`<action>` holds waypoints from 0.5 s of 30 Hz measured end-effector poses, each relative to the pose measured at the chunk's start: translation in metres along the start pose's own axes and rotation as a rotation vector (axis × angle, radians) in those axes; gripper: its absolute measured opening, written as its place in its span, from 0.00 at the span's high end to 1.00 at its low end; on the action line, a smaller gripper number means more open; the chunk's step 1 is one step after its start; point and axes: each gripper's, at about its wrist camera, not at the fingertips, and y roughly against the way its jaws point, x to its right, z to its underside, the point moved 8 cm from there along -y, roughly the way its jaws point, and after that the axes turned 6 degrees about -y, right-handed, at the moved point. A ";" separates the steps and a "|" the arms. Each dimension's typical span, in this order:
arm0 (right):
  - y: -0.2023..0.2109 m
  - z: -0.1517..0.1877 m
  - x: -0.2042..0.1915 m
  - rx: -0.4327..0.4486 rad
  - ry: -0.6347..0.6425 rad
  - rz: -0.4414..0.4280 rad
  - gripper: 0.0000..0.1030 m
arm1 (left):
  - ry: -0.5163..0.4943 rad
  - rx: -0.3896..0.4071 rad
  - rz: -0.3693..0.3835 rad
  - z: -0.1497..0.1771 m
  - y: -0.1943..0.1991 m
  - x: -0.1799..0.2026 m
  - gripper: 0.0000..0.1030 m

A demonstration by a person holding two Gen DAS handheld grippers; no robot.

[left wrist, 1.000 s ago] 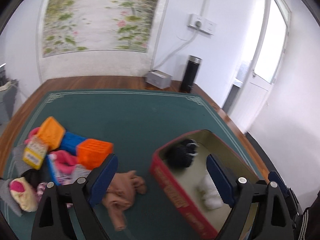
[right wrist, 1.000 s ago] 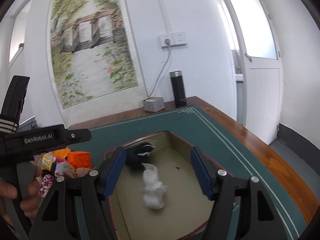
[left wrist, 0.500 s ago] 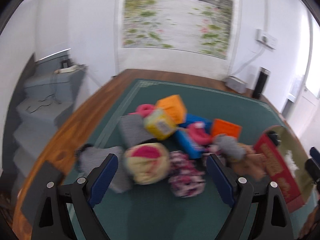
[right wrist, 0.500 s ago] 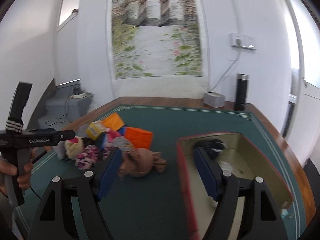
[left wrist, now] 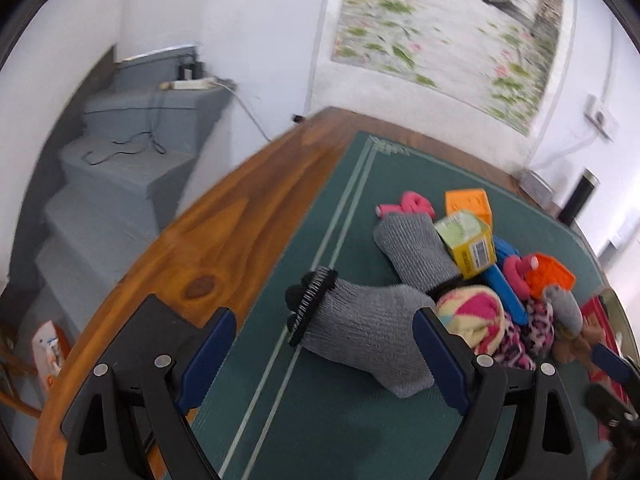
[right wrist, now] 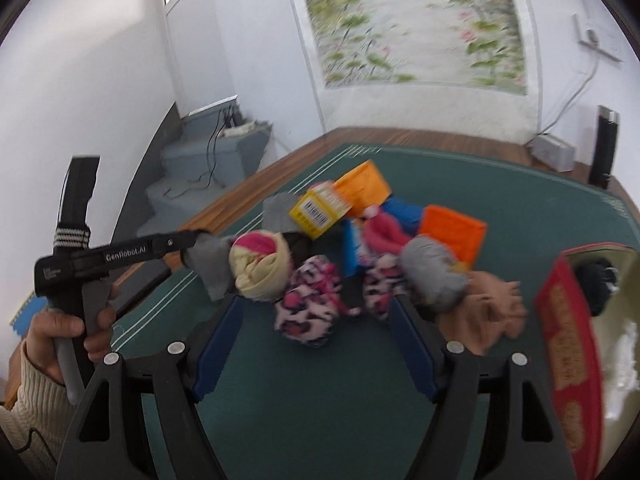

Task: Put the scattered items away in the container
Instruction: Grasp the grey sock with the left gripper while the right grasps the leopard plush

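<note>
While the left gripper [left wrist: 320, 354] is hanging with its jaws spread wide and nothing between them, the left wrist view is showing a grey knitted sock [left wrist: 362, 330] with a black cuff lying just ahead on the green mat [left wrist: 360, 432], at the near edge of the pile. Behind it, a second grey sock [left wrist: 414, 254] is lying under a yellow carton [left wrist: 468, 246], with an orange block [left wrist: 468, 204], a pink roll [left wrist: 408, 204] and a pink-and-yellow sock ball [left wrist: 472, 314] crowding close. The grey sock is looking soft and light; it should squash under the pads, so pinching across its thick middle seems safer than the thin cuff, which might slip.

In the right wrist view, the right gripper [right wrist: 316, 340] is also standing open and empty, pointing at a pink leopard-print sock bundle [right wrist: 308, 308] lying on the mat just beyond its fingertips. A grey rolled sock [right wrist: 432, 276] and a tan cloth toy [right wrist: 492, 312] are resting to its right, touching each other. The red container [right wrist: 568, 364] is sitting at the far right, well apart from the left end of the pile, with a dark item [right wrist: 600, 284] already inside. The leopard bundle is probably loose and floppy, so gripping its bulkiest part is looking wisest.
</note>
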 end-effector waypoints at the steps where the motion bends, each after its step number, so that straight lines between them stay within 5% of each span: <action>1: -0.008 0.002 -0.004 -0.017 0.003 -0.005 0.24 | -0.010 -0.010 0.014 0.002 -0.003 0.001 0.11; 7: -0.036 0.005 -0.006 -0.058 0.000 0.021 0.24 | -0.002 -0.089 0.076 0.008 -0.030 0.008 0.11; 12: -0.054 0.010 0.001 -0.096 -0.005 0.037 0.24 | 0.031 -0.076 0.104 0.002 -0.041 0.010 0.11; 14: -0.061 0.011 0.003 -0.110 -0.007 0.042 0.24 | 0.020 -0.070 0.108 0.002 -0.044 0.013 0.28; 15: -0.065 0.012 0.004 -0.118 -0.008 0.045 0.25 | 0.012 -0.063 0.097 0.003 -0.043 0.014 0.28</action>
